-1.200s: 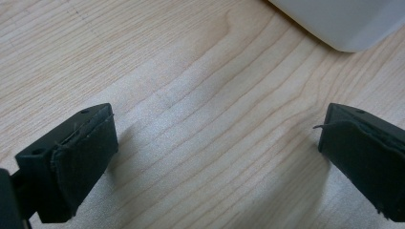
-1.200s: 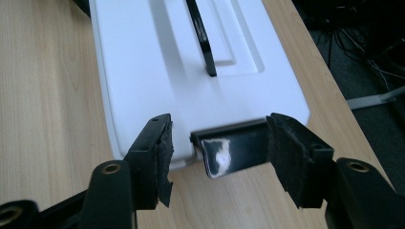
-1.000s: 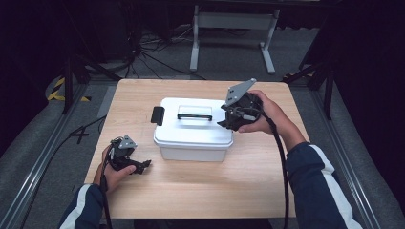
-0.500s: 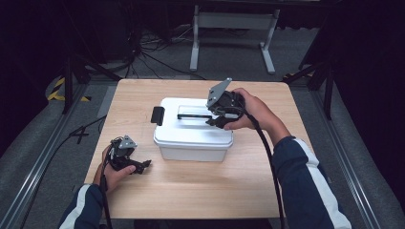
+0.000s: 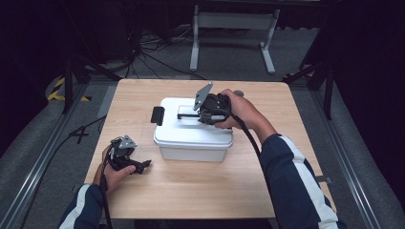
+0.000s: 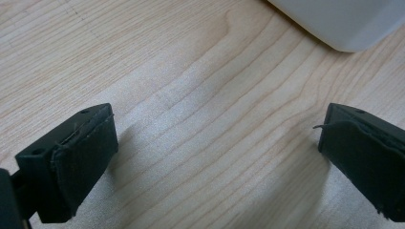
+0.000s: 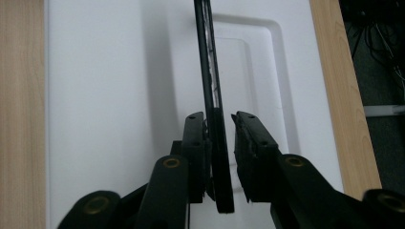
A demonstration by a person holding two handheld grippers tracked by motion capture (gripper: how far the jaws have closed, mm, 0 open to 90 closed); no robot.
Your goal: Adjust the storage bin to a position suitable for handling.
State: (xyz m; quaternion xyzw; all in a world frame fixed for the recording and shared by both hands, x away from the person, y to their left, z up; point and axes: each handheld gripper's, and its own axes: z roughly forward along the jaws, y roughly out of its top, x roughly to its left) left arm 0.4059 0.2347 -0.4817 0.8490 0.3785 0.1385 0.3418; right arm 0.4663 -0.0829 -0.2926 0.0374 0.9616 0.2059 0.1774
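**Handle on white box lid, right gripper closing around it**

Handle [image 7: 212, 95] is black, stands upright on edge in the recess of the lid [image 5: 191, 131] of the white box [image 5: 193, 143], which sits mid-table, slightly toward the far side. Right gripper [image 7: 220, 119] has its 2 jaws on either side of the handle: left jaw looks pressed against it, right jaw shows a thin gap, so not fully clamped yet. Judging by the pose, the handle is raised so the jaws can straddle it for a lift of the lid or box. In the high view the right gripper [image 5: 210, 110] sits over the lid top, hand behind it.

Black latch [image 5: 157, 115] on the box's left end; can't tell if it is locked.

Left gripper [image 6: 215, 143] has jaws wide apart, holding nothing, just above bare table [image 6: 191, 71], box corner [image 6: 344, 24] nearby. In the high view the left gripper [image 5: 143, 165] is parked near the table's front-left, apart from the box, likely waiting out of the way.
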